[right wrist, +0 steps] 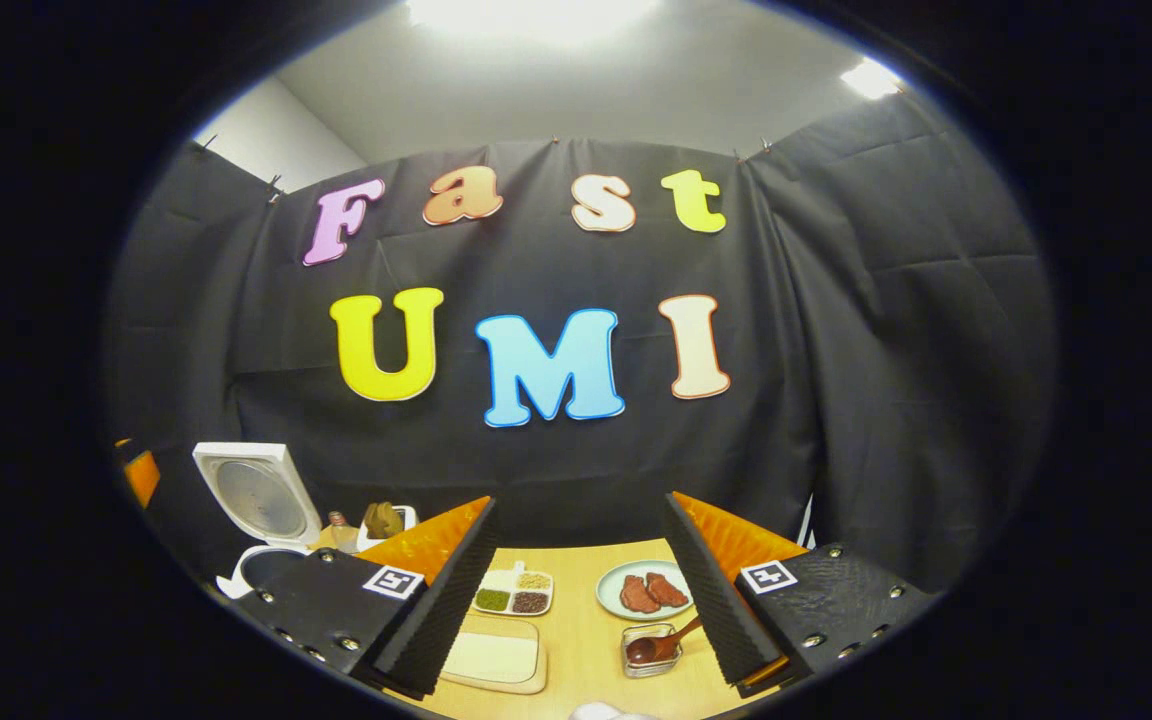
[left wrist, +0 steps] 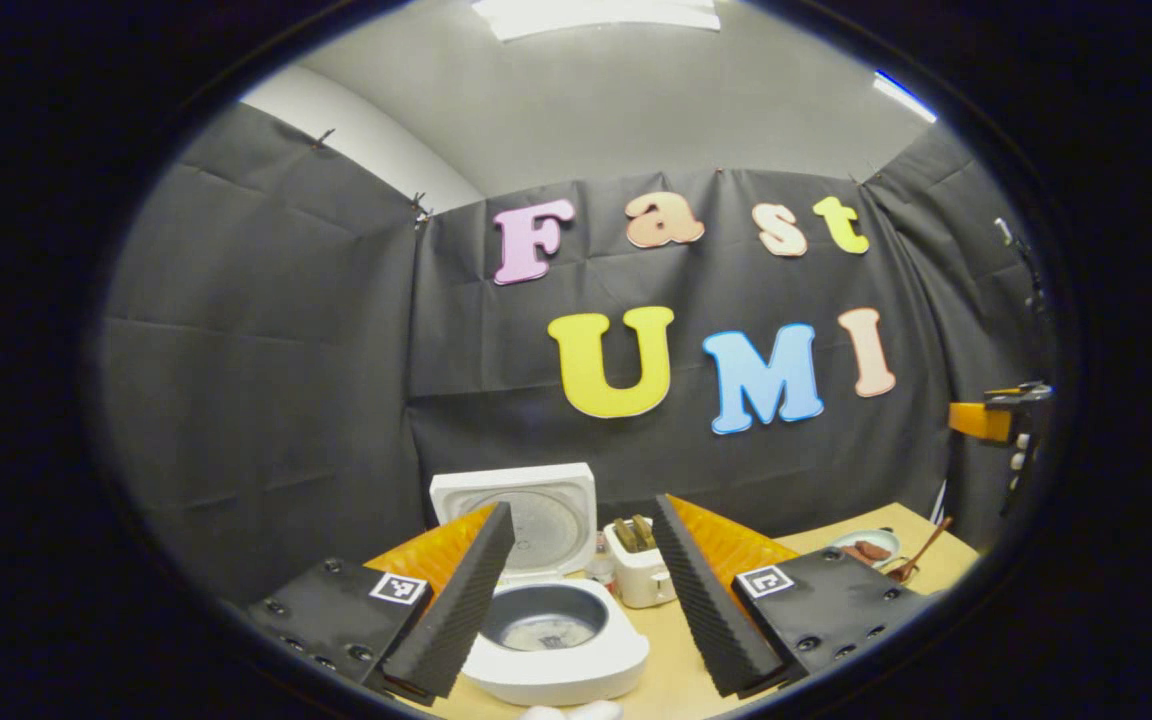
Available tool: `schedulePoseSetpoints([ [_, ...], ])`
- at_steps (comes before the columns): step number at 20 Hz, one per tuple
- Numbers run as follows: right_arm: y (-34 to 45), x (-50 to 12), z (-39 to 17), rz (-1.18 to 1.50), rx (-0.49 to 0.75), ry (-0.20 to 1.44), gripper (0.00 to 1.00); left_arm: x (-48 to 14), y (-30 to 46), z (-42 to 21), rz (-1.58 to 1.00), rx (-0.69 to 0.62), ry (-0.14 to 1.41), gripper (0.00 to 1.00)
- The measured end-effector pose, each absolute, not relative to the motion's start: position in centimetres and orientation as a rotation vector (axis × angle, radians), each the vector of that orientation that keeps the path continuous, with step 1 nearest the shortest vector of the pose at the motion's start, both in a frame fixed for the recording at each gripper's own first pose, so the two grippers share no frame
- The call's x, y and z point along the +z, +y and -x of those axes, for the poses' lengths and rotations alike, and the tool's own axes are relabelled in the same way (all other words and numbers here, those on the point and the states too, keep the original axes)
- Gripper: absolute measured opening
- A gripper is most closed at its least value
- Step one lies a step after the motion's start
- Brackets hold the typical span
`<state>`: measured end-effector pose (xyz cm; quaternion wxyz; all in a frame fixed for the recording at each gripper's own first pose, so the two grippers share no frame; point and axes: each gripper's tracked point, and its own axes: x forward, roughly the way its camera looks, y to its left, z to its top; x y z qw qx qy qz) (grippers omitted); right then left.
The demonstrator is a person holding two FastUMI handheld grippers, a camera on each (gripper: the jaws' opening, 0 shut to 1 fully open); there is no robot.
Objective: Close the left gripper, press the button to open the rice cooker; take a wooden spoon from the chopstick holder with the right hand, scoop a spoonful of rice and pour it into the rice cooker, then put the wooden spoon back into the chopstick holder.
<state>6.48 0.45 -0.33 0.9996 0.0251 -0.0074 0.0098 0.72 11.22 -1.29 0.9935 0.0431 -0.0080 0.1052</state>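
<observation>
Rice cooker [left wrist: 556, 640] lid up, button step done; wooden spoon [right wrist: 658, 644] lies in glass dish [right wrist: 652, 650], not yet back in chopstick holder [left wrist: 639, 575]; left gripper [left wrist: 576, 600] and right gripper [right wrist: 576, 600] both wide, empty

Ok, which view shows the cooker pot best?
The left gripper view: the open cooker sits close, its inner pot visible. The right gripper view catches its raised lid at the far left, the pot mostly hidden.

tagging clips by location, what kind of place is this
Likely a mock kitchen set up in a recording booth, not a real home: black cloth walls hang around a wooden table holding a rice cooker with its lid up, a plate of meat and a sectioned dish of grains.
</observation>
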Motion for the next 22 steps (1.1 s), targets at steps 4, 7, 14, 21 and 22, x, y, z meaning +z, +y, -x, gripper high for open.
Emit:
schedulePoseSetpoints([
  [4, 2.8, -0.7, -3.3, -0.045, 0.073, 0.009, 0.99, -0.5, 13.8, -5.6, -0.063, 0.24, -0.02, 0.97],
  [7, 3.6, -1.2, -2.4, -0.06, 0.082, 0.031, 0.99, 0.7, 15.8, -9.2, -0.069, 0.261, -0.006, 0.99],
  [14, 4.2, -2.2, -2.6, -0.06, 0.083, 0.076, 0.99, 4.3, 20.1, -19.0, -0.069, 0.304, 0.011, 0.92],
  [21, 5.1, -3.5, -4.0, -0.047, 0.102, 0.122, 0.99, 2.5, 22.9, -28.0, -0.018, 0.333, 0.124, 0.98],
  [22, 5.3, -3.9, -4.1, -0.047, 0.105, 0.133, 0.99, 1.5, 23.3, -28.9, -0.017, 0.338, 0.146, 0.96],
])
